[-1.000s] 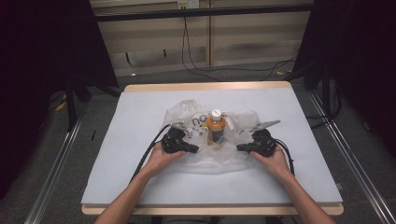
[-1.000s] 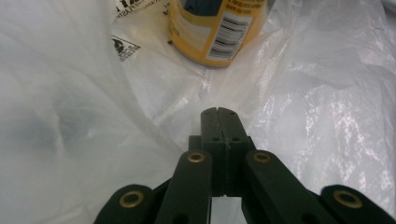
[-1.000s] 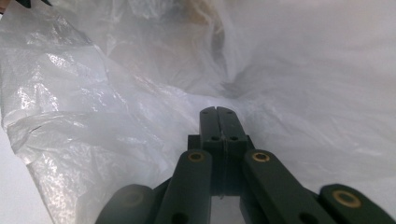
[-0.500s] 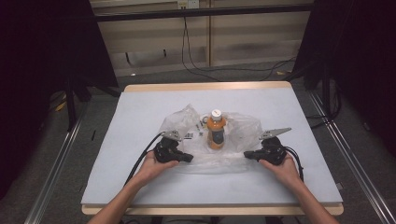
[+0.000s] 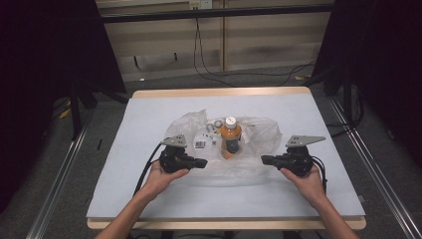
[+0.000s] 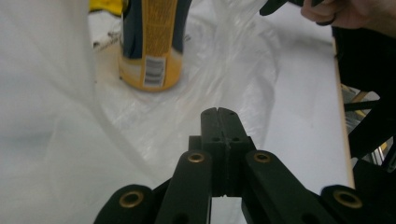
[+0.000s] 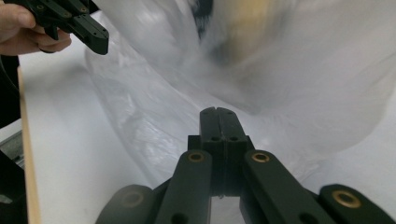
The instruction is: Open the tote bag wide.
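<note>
High view: a white-topped table (image 5: 149, 114) with a crumpled clear plastic bag (image 5: 259, 137) spread near its middle.
Bottle: an orange bottle (image 5: 230, 138) with a white cap stands upright on the bag, between the two grippers and a little farther from the person.
Left gripper (image 5: 203, 162): held in the left hand (image 5: 161, 174) at the bag's left edge, tips pointing right toward the bottle.
Left gripper view: its jaws are pressed together with nothing between them; the tips (image 6: 218, 111) hang over the plastic, near the bottle's base (image 6: 150, 51) but apart from it.
Right gripper (image 5: 263, 160): held in the right hand (image 5: 306, 178) at the bag's right edge, tips pointing left.
Right gripper view: jaws pressed together, tips (image 7: 218, 110) over the bag (image 7: 280, 70); whether film is pinched between them I cannot tell.
</note>
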The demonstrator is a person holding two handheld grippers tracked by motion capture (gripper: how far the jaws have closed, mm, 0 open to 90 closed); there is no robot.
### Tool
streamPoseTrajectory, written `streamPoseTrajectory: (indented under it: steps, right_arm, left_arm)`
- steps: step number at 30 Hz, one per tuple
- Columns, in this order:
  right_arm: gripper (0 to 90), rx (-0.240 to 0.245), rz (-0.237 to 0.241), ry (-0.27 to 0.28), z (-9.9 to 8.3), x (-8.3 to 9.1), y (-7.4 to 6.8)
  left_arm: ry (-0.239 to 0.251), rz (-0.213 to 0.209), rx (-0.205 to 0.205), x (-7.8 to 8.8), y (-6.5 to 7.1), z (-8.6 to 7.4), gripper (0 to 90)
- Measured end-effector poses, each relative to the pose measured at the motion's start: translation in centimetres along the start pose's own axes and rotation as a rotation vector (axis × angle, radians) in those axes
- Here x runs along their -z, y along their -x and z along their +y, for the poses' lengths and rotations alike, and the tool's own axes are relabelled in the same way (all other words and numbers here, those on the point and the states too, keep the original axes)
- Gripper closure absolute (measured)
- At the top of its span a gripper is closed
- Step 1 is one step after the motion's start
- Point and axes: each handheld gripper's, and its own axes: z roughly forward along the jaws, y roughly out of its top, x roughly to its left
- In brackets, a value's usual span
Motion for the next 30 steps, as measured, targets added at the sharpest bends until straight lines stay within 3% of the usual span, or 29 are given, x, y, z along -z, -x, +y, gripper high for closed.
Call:
streamPoseTrajectory:
  steps: [5,12,17,18,24,27,30]
  right_arm:
    - [90.0,0.002,-0.004,0.057,0.8,1.8,-0.6]
    - [90.0,0.012,-0.025,0.148,2.6,4.0,-0.5]
    - [90.0,0.033,-0.042,0.211,4.9,5.3,-0.6]
    - [90.0,0.053,-0.047,0.231,6.2,5.7,-0.7]
    - [90.0,0.069,-0.047,0.266,9.3,6.0,-0.6]
    - [90.0,0.074,-0.036,0.258,10.5,4.9,-0.6]
    - [90.0,0.067,-0.022,0.255,11.2,3.6,-0.3]
  left_arm:
    - [0.051,0.002,-0.030,1.7,1.1,0.5,90.0]
    - [0.186,0.034,-0.024,4.2,0.5,2.4,90.0]
    - [0.229,0.052,-0.052,5.1,0.6,4.1,90.0]
    - [0.241,0.045,-0.058,5.2,0.7,4.5,90.0]
    - [0.283,0.047,-0.109,6.0,0.9,7.5,90.0]
    - [0.323,0.058,-0.104,6.5,0.3,8.4,90.0]
    - [0.324,0.099,-0.059,6.1,-1.4,8.6,90.0]
